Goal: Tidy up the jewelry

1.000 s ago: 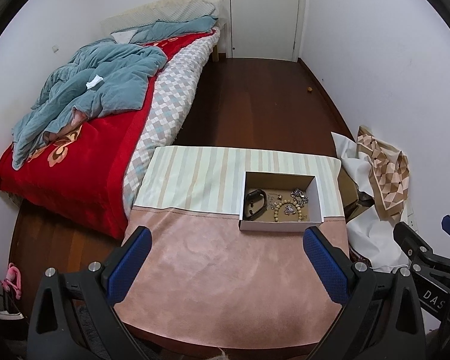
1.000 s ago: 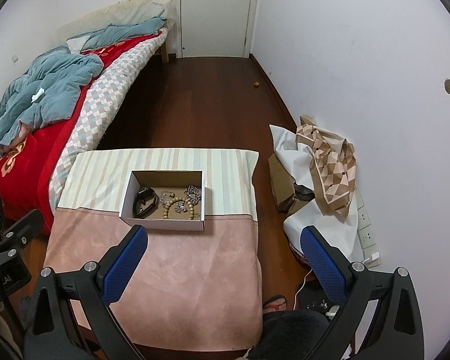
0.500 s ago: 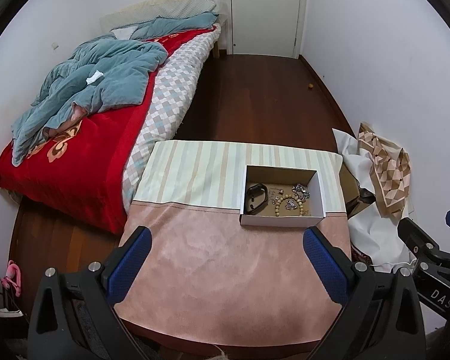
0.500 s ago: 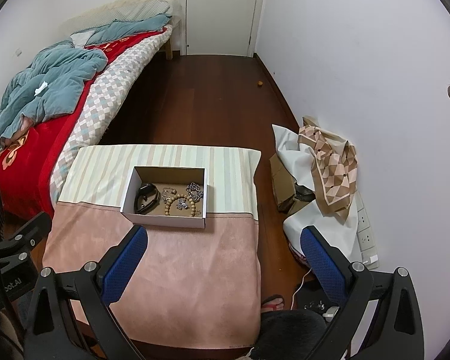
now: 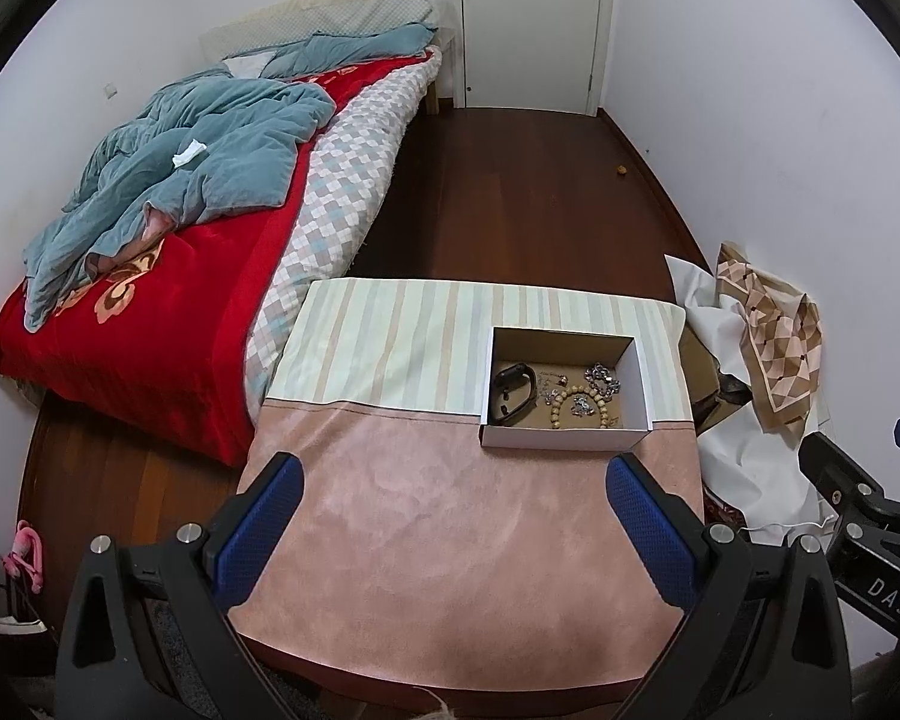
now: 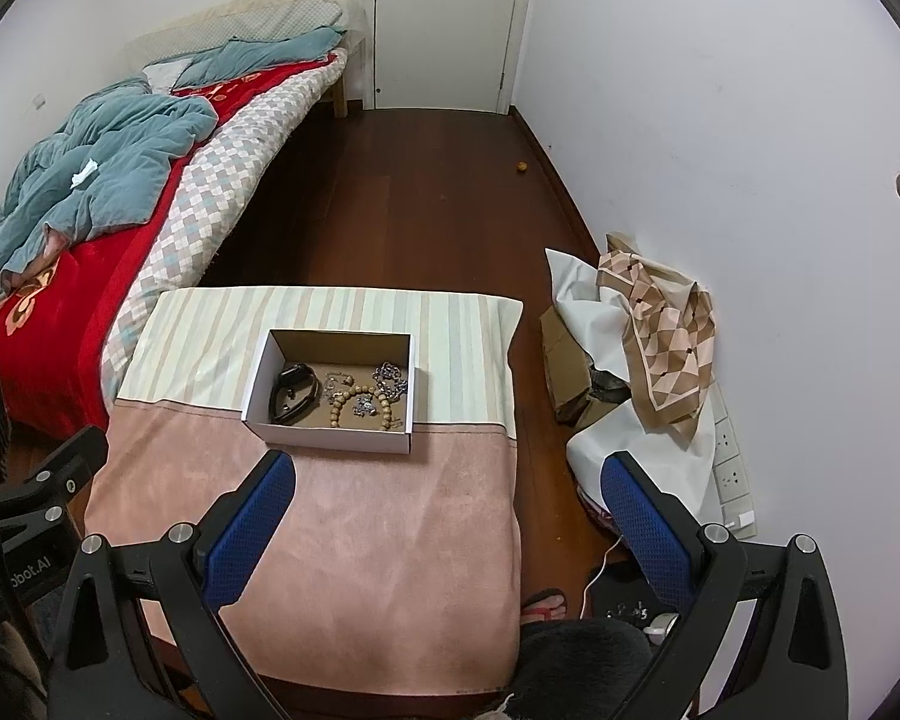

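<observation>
We look down on a bed (image 5: 168, 276) at the left, red cover and a rumpled blue-grey quilt (image 5: 198, 174) on top. Just beside it stands our low table (image 5: 438, 540), draped in a cloth that is striped at the far end and pink at the near end. On the floor to the right, against the wall, a patterned scarf (image 6: 666, 348) lies over a white bag.

On the table sits the white cardboard box (image 6: 333, 435), open-topped, straddling the line where stripes meet pink, toward the right side. Inside it we see the jewelry all lying loose on the brown bottom: a black band (image 6: 294, 396) at the left, a wooden bead bracelet (image 6: 360, 405) in the middle, a silver chain (image 6: 393, 381) at the far right, with small silver pieces between them that are too small to tell.

Our left gripper (image 5: 450, 534) hovers over the pink end, blue pads spread wide, nothing between them. Our right gripper (image 6: 447, 531) is likewise wide apart and empty, near the box but clear of it.
</observation>
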Available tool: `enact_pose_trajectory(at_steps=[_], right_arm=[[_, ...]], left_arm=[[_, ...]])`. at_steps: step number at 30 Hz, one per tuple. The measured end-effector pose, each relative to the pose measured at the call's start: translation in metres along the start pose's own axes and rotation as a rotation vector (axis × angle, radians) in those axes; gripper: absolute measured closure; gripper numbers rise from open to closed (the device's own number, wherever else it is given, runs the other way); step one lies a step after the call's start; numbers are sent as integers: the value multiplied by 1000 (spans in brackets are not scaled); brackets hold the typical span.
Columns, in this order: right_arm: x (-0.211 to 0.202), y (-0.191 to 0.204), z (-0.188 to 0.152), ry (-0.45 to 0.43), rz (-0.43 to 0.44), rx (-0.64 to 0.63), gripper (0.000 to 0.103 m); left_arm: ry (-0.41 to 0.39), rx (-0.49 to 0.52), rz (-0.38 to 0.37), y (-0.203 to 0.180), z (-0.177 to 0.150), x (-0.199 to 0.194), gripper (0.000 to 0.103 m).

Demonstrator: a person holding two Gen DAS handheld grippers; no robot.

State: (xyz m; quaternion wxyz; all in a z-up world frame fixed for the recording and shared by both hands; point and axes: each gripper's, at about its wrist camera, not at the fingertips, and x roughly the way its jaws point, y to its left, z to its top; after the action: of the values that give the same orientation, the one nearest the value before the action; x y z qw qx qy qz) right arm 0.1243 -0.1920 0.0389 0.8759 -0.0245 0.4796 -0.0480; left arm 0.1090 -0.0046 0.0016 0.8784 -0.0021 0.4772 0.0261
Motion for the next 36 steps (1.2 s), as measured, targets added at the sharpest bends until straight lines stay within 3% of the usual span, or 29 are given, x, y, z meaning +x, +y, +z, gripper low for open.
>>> enact_pose_trajectory(at_steps=[36], right_arm=[[-9,-2,3,-7,16,2,0]], left_arm=[[-28,4,3,-4,2,-16,0]])
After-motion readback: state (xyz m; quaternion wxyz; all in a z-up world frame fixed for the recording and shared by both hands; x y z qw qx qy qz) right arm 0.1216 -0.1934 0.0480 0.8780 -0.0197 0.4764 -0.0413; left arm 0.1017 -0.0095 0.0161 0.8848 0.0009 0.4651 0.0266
